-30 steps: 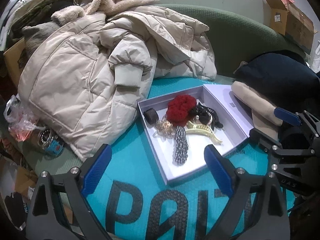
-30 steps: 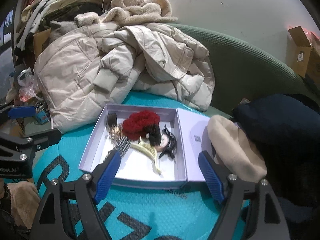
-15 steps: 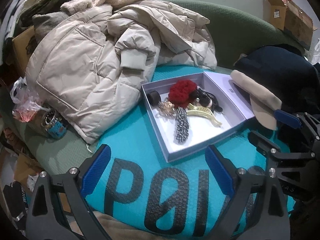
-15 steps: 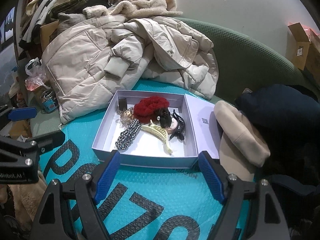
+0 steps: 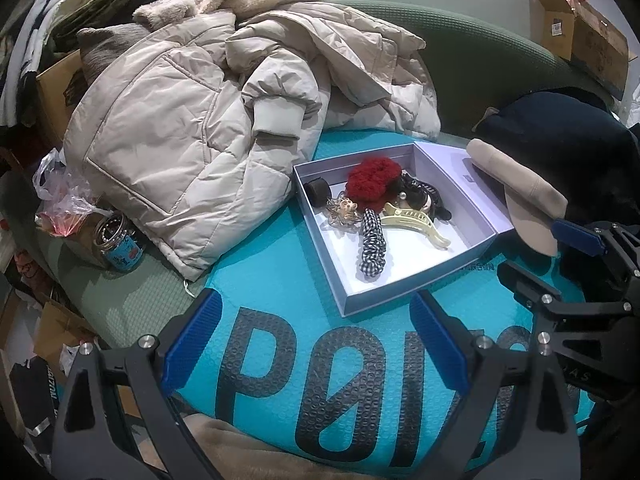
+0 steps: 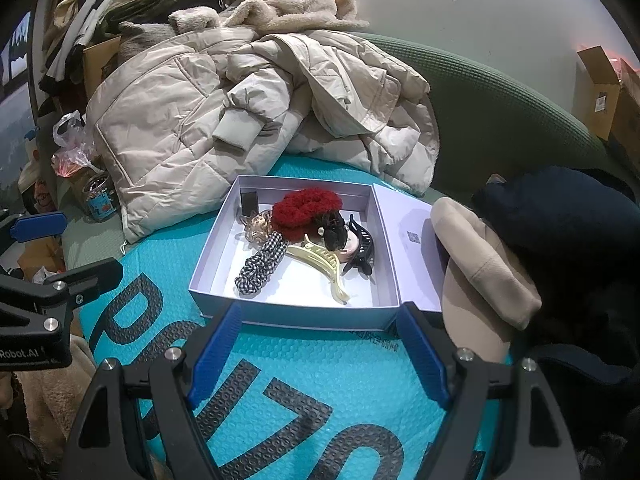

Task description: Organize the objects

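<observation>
Shallow white box [image 6: 224, 270], lid off and lying flat against its right side, set on a teal bubble mailer [image 6: 320, 368] printed with large black letters; the mailer rests on a green sofa [image 6: 500, 120]. Contents, grouped toward the far half of the box: red fuzzy scrunchie [image 6: 306, 210]; black-and-white checked scrunchie [image 6: 262, 266] in front of it; cream claw clip [image 6: 324, 266] lying lengthwise toward the near wall; black claw clip [image 6: 360, 246] to its right; translucent amber clip [image 6: 258, 226] and a small black item [image 6: 249, 202] at the far left corner. Surroundings: beige puffer jacket [image 5: 180, 140] heaped behind and left of the box, its cuff near the far wall; beige cap [image 6: 480, 272] overlapping the lid's right edge. Left gripper [image 5: 316, 344]: blue-padded jaws spread wide, empty, just short of the box's near corner. Right gripper [image 6: 320, 354]: jaws spread wide, empty, tips flanking the near wall.
</observation>
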Motion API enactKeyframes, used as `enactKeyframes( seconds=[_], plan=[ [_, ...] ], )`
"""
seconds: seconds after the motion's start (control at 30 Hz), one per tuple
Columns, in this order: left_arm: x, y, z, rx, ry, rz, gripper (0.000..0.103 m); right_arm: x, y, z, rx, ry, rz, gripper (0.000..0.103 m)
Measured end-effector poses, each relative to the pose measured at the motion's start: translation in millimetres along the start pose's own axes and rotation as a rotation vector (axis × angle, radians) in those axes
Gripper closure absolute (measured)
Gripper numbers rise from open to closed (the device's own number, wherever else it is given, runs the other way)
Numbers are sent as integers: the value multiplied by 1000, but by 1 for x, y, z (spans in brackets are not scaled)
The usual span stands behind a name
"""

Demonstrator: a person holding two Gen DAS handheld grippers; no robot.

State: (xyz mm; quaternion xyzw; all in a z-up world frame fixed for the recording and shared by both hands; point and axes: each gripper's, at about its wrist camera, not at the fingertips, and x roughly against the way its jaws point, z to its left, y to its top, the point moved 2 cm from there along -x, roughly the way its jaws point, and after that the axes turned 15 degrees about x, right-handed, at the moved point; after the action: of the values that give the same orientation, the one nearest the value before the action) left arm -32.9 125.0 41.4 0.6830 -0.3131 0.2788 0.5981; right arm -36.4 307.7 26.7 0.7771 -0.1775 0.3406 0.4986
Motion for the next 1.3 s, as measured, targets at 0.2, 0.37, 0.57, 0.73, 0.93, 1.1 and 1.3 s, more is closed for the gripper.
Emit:
enactKeyframes(
  seconds=[0.2, 0.37, 0.57, 0.73, 0.93, 1.1, 1.3],
  plan=[
    [1, -1, 0, 5, -1, -2, 8, -1, -1, 0, -1, 3, 3, 23],
    [1, -2, 1, 8, 0, -2, 8, -2, -2, 1, 5, 5, 3, 23],
    [0, -1, 5, 23, 4, 8, 8, -2, -1, 2, 6, 7, 5, 23],
    [0, -1, 6, 35, 7, 18, 8, -2, -1, 2, 7, 7, 6, 23],
    [4, 0, 4, 30, 12, 8, 8, -3, -1, 2, 7, 8, 10, 23],
    [4, 0, 4, 42, -7, 17, 8, -3, -1, 2, 6, 9, 9, 23],
    [5, 0, 6, 57, -24, 28, 8, -3, -1, 2, 10, 16, 13, 23]
  ],
)
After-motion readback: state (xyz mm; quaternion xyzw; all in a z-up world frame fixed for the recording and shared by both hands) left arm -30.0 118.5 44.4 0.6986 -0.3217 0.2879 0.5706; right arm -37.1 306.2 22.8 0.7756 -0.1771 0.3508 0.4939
